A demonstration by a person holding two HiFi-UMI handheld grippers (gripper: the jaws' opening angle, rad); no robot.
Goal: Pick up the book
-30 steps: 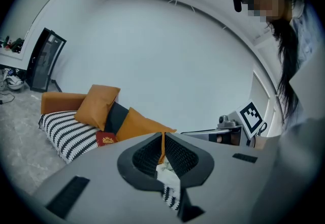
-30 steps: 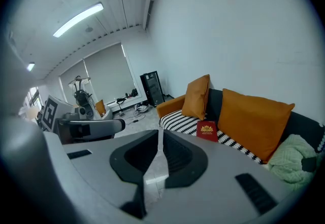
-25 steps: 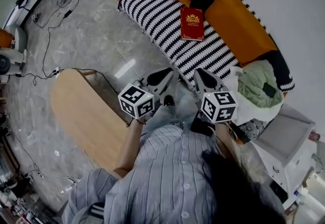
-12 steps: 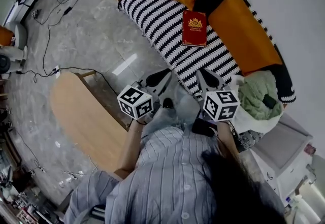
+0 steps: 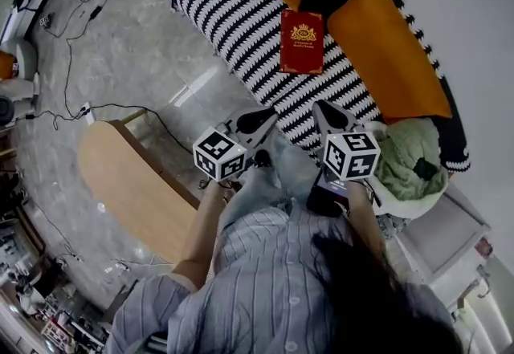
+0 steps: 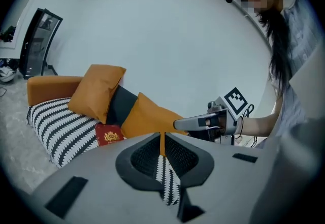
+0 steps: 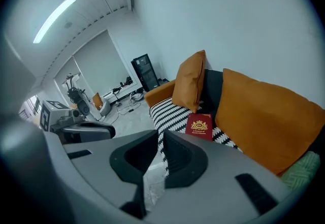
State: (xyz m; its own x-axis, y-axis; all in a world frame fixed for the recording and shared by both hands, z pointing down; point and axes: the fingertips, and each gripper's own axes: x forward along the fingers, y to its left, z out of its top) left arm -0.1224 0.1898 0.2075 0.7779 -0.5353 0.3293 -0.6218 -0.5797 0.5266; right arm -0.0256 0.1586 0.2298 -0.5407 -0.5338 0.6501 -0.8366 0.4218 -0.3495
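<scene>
A dark red book (image 5: 302, 41) with a gold emblem lies flat on the black-and-white striped sofa seat (image 5: 233, 11), next to the orange cushions. Both grippers hang in the air short of the sofa's front edge and point at it. My left gripper (image 5: 270, 113) is shut and empty; the book (image 6: 108, 135) lies to the left, beyond its jaws. My right gripper (image 5: 318, 106) is also shut with nothing in it, and the book (image 7: 200, 126) lies ahead, slightly right of its tips. Each gripper shows in the other's view: right gripper (image 6: 177, 124), left gripper (image 7: 111, 131).
Orange cushions (image 5: 381, 43) line the sofa back. A green cloth bundle (image 5: 409, 156) lies at the sofa's right end, with a white cabinet (image 5: 442, 236) beside it. A rounded wooden table (image 5: 132, 184) stands at the left. Cables (image 5: 72, 47) trail over the marble floor.
Both grippers have moved forward and lower toward the sofa, still shut. The book has not moved.
</scene>
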